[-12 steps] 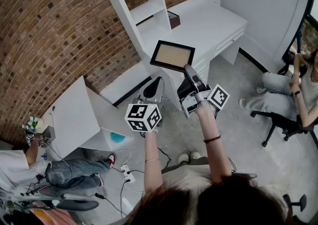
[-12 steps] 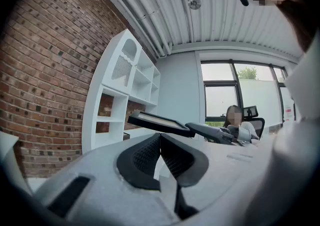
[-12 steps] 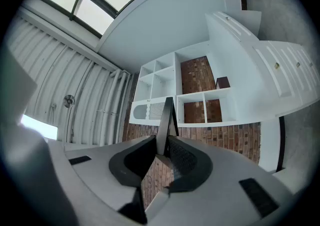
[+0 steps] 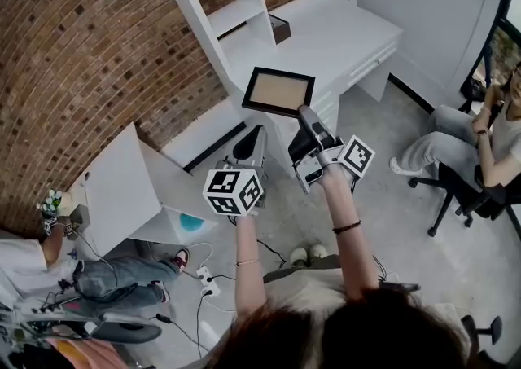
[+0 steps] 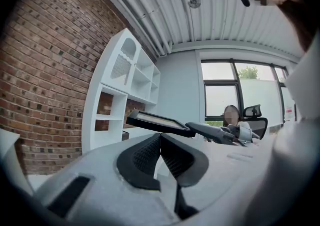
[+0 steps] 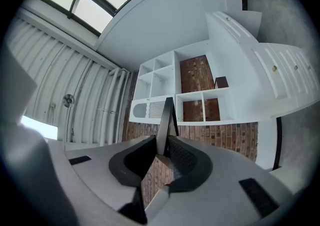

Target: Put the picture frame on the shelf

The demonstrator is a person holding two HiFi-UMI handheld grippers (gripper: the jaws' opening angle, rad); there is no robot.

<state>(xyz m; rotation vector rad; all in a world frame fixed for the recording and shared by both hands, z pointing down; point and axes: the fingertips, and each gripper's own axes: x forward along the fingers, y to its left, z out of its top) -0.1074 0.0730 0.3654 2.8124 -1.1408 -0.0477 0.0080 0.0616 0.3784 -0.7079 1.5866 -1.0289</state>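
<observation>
Brick wall (image 4: 89, 50) on the left, white shelf (image 4: 236, 15) right beside it. Left tool (image 4: 254, 138) is held low, jaws pressed together on nothing. Picture frame (image 4: 279, 92) is up in the air, tilted, in front of the white worktop (image 4: 346, 33). Its near edge is pinched in the right tool (image 4: 304, 119), and it hasn't reached the shelf yet.

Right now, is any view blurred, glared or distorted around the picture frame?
Head view: sharp, evenly lit, picture frame clear, edges slightly curved. Left gripper view: strong fisheye, windows washed bright. Right gripper view: fisheye with dark corners; picture frame edge-on, sharp.
</observation>
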